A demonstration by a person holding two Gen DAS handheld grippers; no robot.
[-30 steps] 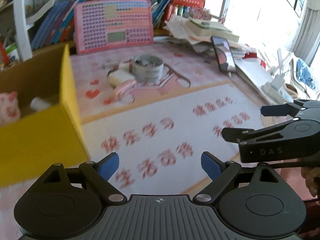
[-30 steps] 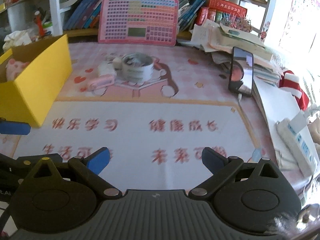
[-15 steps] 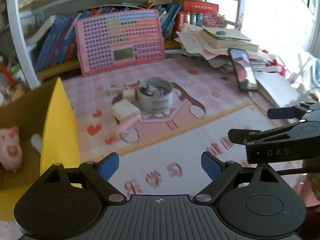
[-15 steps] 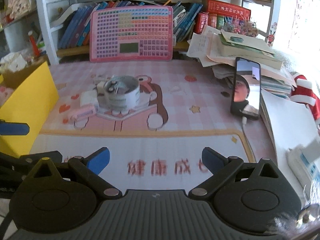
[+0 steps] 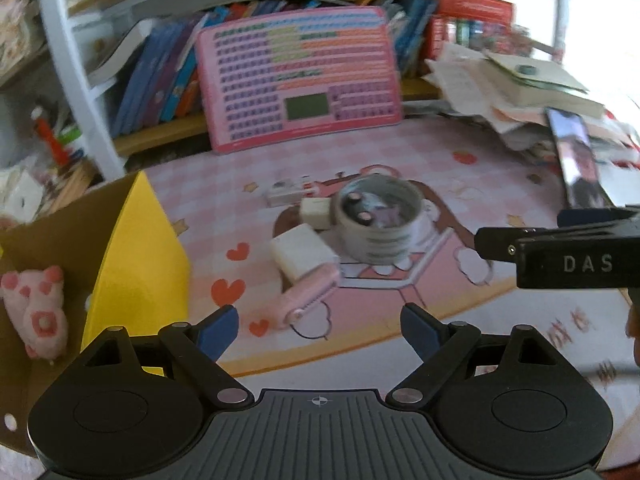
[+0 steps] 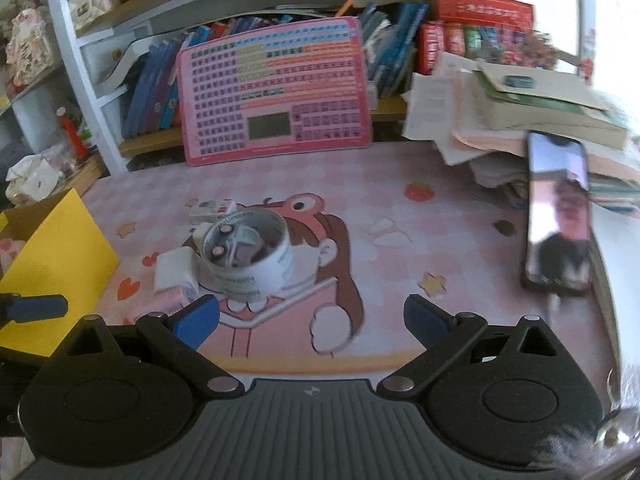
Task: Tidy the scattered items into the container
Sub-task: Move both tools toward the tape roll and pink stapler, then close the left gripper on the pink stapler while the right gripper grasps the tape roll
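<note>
scattered bits sit bunched around a white roll of wide tape lying flat on the pink cartoon desk mat, with small round things and a purple scrap inside its ring. touching the roll's left side is a small cream block, behind that a flat white and red packet, and in front-left a bigger white rectangular eraser-like block resting against a pink plastic roller-shaped gadget.

well left of the roll stands the yellow cardboard box, open on top, with a pink-spotted plush toy already inside. behind the roll a pink learning board with rows of buttons leans on the bookshelf, and off to the roll's right a black smartphone is propped against a paper stack.

left gripper has its blue-padded jaws wide but closing a touch, nothing between them. right gripper is spread wide too, empty, hanging over the mat in front of the roll.
</note>
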